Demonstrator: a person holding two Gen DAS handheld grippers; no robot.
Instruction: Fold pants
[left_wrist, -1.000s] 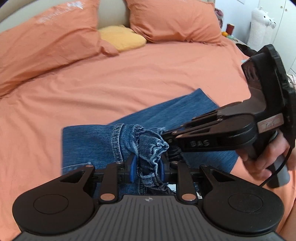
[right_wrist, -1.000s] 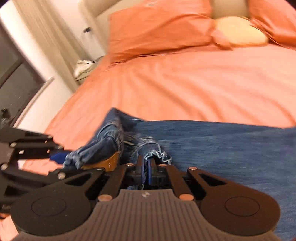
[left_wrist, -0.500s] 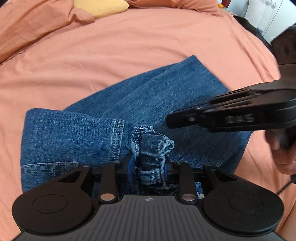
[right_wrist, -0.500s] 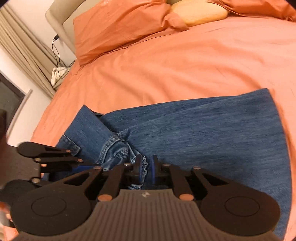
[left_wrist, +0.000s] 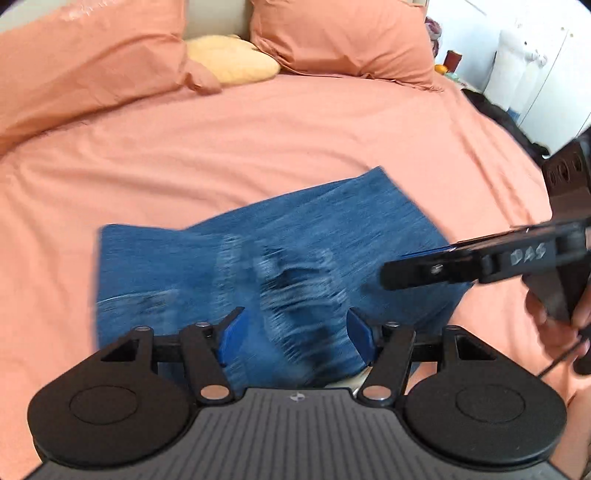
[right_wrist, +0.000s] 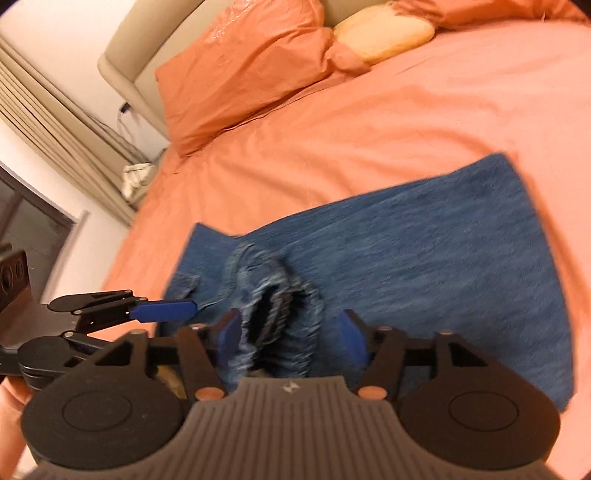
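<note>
The blue jeans (left_wrist: 332, 229) lie folded on the orange bed sheet (left_wrist: 258, 140), with a bunched hem and waistband end near me. My left gripper (left_wrist: 295, 332) is open, its blue pads (left_wrist: 231, 334) apart on either side of the bunched denim. My right gripper (right_wrist: 288, 332) is open too, straddling the rumpled hem (right_wrist: 277, 306). In the left wrist view the right gripper's fingers (left_wrist: 443, 264) reach in from the right over the jeans. In the right wrist view the left gripper's blue pad (right_wrist: 162, 310) shows at the left. Both views are blurred.
Two orange pillows (left_wrist: 92, 66) and a yellow cushion (left_wrist: 229, 62) lie at the headboard. A curtain and dark doorway (right_wrist: 37, 206) stand left of the bed. White cupboards and small items (left_wrist: 517, 66) stand at the right.
Both grippers have opened and let go of the bunched denim, which has dropped onto the folded jeans. Both have pulled back a little.
</note>
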